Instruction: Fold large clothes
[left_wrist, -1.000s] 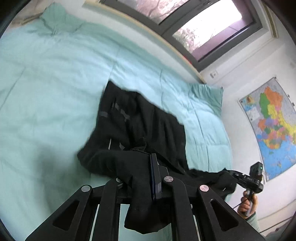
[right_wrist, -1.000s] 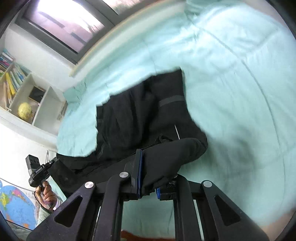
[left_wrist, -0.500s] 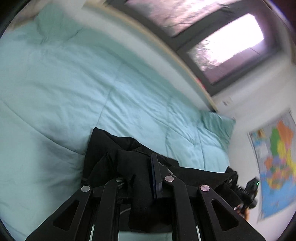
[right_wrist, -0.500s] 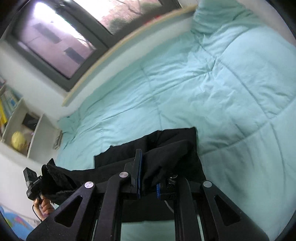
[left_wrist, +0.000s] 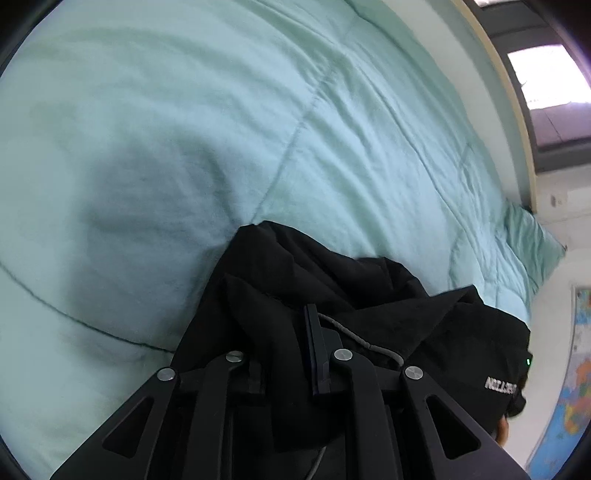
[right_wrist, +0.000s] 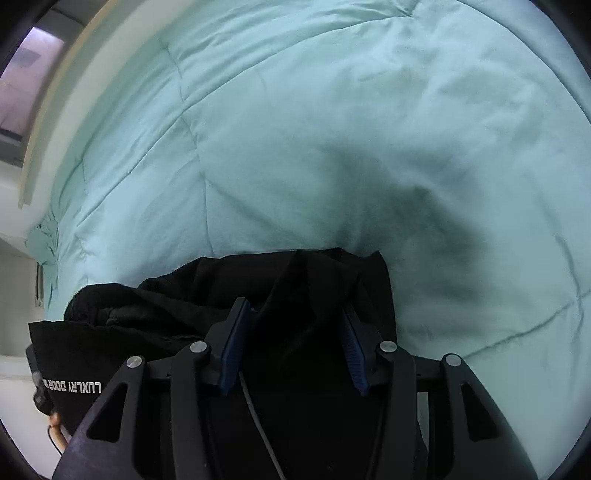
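A black garment with white lettering (left_wrist: 369, 295) lies bunched on the pale green quilt, low in both views; it also shows in the right wrist view (right_wrist: 207, 288). My left gripper (left_wrist: 284, 343) is shut on a fold of the black cloth, which covers its left finger. My right gripper (right_wrist: 295, 332) stands open with black cloth lying between and under its blue pads (right_wrist: 236, 343), not pinched. The lettered part of the garment hides most of the other gripper in each view.
The pale green quilt (left_wrist: 258, 110) fills both views beyond the garment. A window sill and window (left_wrist: 546, 74) run along the far side, with a pillow (left_wrist: 532, 240) and a wall map (left_wrist: 576, 387) at the right.
Both grippers have dropped down close to the quilt and carried the garment's edge over onto itself. The right gripper's jaws have opened and let go of the cloth.
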